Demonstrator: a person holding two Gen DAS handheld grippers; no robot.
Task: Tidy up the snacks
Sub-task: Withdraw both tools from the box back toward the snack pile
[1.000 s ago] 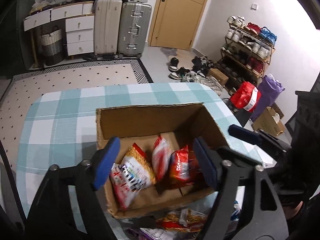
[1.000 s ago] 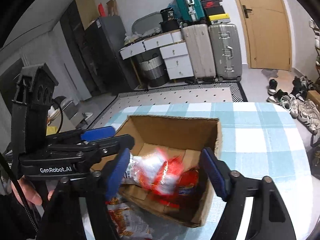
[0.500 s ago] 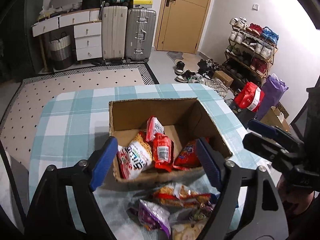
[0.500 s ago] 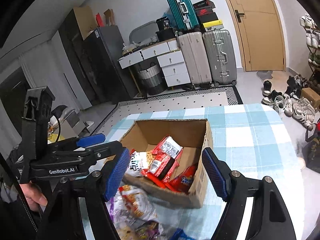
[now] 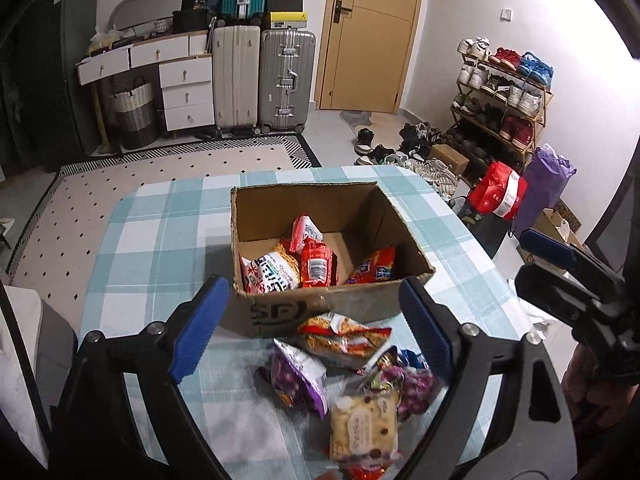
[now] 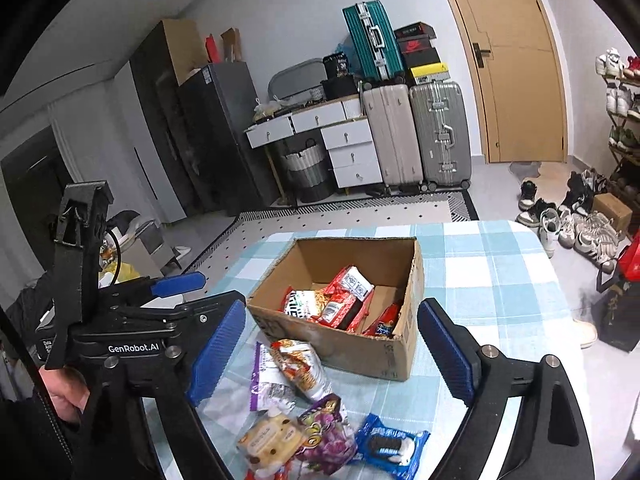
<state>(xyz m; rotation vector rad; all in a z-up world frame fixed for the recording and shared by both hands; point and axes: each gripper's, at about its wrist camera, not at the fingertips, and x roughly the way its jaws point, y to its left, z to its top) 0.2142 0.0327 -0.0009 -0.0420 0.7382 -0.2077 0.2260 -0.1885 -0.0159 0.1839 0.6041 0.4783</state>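
An open cardboard box (image 5: 360,304) (image 6: 360,346) stands on the checked table and holds several red and white snack packets (image 5: 296,268) (image 6: 336,304). In front of it lie loose packets: an orange one (image 5: 344,338) (image 6: 300,368), a purple one (image 5: 298,380), a beige biscuit pack (image 5: 364,426) (image 6: 268,440) and a blue cookie pack (image 6: 390,448). My left gripper (image 5: 316,328) is open and empty above the loose packets. My right gripper (image 6: 332,352) is open and empty, near the box's front.
The table has a blue and white checked cloth (image 5: 160,240) (image 6: 492,272). Beyond it are a dotted rug (image 5: 120,184), suitcases (image 5: 260,76), drawers, a door and a shoe rack (image 5: 504,92). Bags stand on the floor at the right (image 5: 496,194).
Both grippers have pulled back and up from over the box. The loose packets in front of the box have come into view. Both stay open and empty.
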